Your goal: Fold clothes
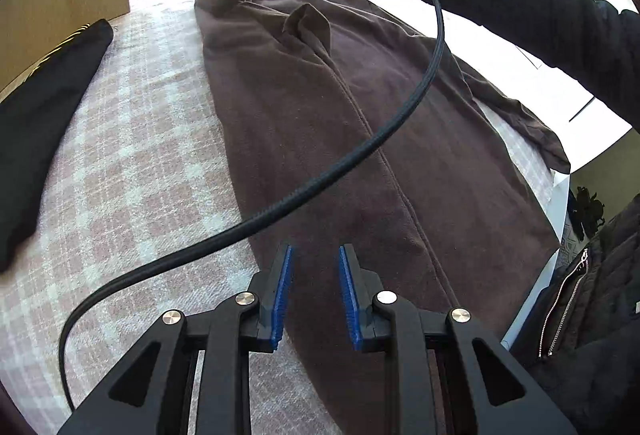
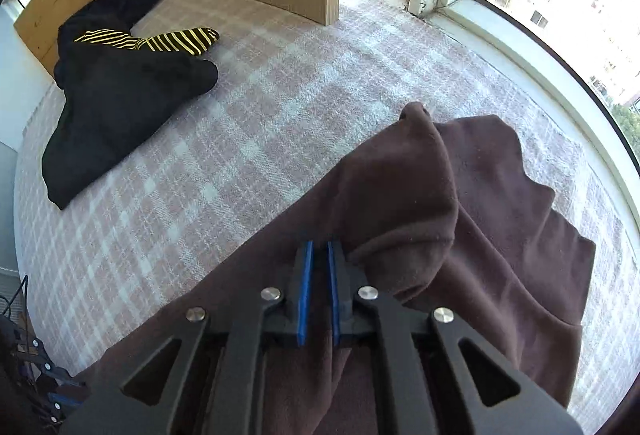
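We note a pink-and-white checked woven bedcover, the landmark for all that follows. A dark brown fleece garment lies spread along it, one corner bunched. A black garment with yellow stripes rests well apart from it. The right gripper has its jaws nearly together at the brown fabric; whether it pinches, we cannot tell. The left gripper hovers apart, empty

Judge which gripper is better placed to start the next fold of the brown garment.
Right, probably: the right gripper is shut on the brown garment at its far corner, while the left gripper hangs open above it, holding nothing.
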A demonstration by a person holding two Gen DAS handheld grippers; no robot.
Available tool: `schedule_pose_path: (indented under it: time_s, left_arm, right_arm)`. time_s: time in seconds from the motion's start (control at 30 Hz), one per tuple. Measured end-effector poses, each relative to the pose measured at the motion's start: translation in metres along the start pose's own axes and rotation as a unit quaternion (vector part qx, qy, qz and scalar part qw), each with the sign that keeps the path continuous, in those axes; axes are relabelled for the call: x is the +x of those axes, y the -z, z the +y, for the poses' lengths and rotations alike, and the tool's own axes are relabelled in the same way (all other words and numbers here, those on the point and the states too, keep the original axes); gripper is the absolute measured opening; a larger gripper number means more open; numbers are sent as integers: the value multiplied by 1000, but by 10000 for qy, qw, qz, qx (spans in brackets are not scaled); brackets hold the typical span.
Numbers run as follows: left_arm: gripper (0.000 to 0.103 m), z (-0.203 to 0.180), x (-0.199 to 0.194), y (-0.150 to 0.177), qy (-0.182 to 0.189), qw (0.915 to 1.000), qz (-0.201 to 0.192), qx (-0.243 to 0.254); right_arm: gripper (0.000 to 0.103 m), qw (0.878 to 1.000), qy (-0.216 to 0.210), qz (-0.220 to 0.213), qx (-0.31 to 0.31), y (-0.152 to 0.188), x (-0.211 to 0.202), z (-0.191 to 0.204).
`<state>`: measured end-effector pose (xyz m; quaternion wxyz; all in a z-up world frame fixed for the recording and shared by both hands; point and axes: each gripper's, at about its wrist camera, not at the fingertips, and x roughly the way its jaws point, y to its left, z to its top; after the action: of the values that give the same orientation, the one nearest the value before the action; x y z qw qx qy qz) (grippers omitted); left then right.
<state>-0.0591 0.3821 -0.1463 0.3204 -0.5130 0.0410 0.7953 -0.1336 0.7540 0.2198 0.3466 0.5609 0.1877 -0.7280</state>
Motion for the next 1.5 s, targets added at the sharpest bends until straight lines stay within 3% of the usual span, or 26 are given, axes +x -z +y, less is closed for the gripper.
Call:
schedule_pose_path:
  time_s: [0.1, 0.2, 0.33, 0.47, 0.53, 0.57, 0.63, 0.77, 0.93, 1.07, 1.2, 1.3, 1.33, 1.4, 1.5]
  left_arm:
    - [23, 5, -21, 14, 62, 9994, -270, -200]
    - [23, 4, -34, 30, -44, 9992, -300, -257]
    - [23, -8, -42, 47, -13, 9995, -265, -181]
    - [24, -29, -36, 59, 252, 9993, -254, 79]
    - [24, -38, -19, 64, 277, 9995, 37, 174]
    - [25, -41, -10, 69, 194, 9993, 188, 242]
    - [26, -45, -9, 79, 99, 9993, 41, 345]
    - [26, -44, -23, 75, 169, 9999, 23, -8]
    - [27, -80, -38, 72, 375, 9974, -159, 590]
    - [28, -89, -5, 77, 433, 9960, 209, 752]
    - [28, -85, -13, 80, 538, 9966, 205, 592]
    - [28, -88, -37, 73, 523, 9966, -6, 642]
    - [29, -89, -44, 70, 571, 9962, -58, 656]
    - [31, -98, -53, 62, 689, 9946, -157, 755]
    - [34, -121, -49, 46, 948, 9899, -145, 1048]
  right_arm:
    - [7, 9991, -118, -397, 4, 8, -6, 11]
    - [7, 9982, -1, -533, -259, 30, 3, 39]
    - [8, 9966, -234, -676, -414, 71, 11, 78]
    - [8, 9956, -165, -627, -669, 104, 53, 113]
    - [8, 9957, -110, -543, -740, 116, 80, 125]
    - [8, 9967, -81, -421, -685, 117, 100, 124]
    - [8, 9972, -12, -408, -620, 114, 128, 125]
    - [8, 9977, -47, -527, -432, 96, 142, 129]
    - [10, 9951, -341, -822, -421, 96, 152, 159]
    - [10, 9974, -170, -441, -553, 100, 217, 180]
    - [10, 9973, -408, -614, -67, 84, 244, 167]
    - [11, 9896, -647, -1136, 602, 87, 221, 134]
    - [13, 9876, -507, -1255, 799, 92, 214, 121]
    - [32, 9833, 4, -1410, 1155, 105, 201, 92]
    - [40, 9684, 802, -1468, 1848, 171, 163, 51]
